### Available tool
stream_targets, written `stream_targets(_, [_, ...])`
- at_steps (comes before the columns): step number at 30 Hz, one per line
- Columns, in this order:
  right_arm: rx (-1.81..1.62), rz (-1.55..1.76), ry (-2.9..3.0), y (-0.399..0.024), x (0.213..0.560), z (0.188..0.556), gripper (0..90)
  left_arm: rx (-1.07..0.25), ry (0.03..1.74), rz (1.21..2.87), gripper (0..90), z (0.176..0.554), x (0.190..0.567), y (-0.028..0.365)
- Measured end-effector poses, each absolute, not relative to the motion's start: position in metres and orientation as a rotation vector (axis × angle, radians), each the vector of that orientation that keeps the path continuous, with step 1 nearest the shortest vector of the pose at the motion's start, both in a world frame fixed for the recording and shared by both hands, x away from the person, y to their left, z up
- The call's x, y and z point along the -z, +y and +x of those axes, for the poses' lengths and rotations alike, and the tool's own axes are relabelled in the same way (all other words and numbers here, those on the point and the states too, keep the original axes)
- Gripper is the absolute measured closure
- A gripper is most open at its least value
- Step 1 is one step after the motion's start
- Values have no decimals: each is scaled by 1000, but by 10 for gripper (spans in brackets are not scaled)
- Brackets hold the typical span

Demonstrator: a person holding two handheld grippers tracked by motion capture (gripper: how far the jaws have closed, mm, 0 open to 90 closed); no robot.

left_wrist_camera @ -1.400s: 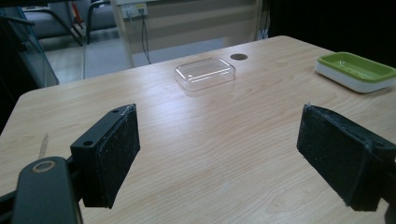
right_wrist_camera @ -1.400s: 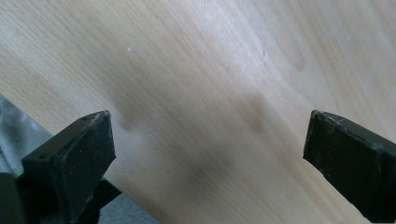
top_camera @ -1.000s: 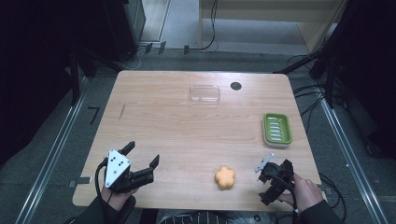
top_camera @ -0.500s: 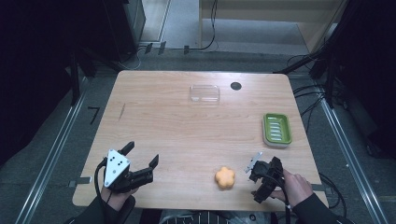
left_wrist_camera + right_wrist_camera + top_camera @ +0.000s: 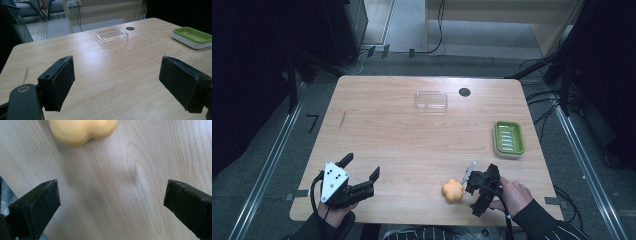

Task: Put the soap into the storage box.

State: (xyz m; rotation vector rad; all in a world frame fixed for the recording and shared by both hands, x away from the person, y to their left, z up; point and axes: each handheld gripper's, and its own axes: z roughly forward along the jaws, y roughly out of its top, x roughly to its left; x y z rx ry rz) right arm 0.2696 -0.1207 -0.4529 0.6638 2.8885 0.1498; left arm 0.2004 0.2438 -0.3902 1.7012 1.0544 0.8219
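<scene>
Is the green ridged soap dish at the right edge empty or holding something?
Empty. The green ridged soap dish shows only its bare ridges in the high view, and the lobed orange object lies apart on the wooden table.

You get the high view from above your side, looking forward and down on the whole pale wooden table [image 5: 412, 145], with your forearms entering at the bottom edge. The left gripper view sits low by the near left corner and faces across the boards to the clear plastic lid [image 5: 112, 37] and the green ridged soap dish [image 5: 192, 37], both also in the high view. The right gripper view hangs close over the wood, pointing down at the orange lobed pumpkin-shaped toy [image 5: 82, 130], which the high view shares.
</scene>
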Motion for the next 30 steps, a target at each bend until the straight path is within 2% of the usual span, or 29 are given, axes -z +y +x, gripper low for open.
stream_targets(28, [-180,533,2952,-89,452,280,0,-821,1054,1700,137,201,390,245])
stream_targets(30, [-176,525,2963,-86,454,282,24,-822,1053,1703,137,201,390,244])
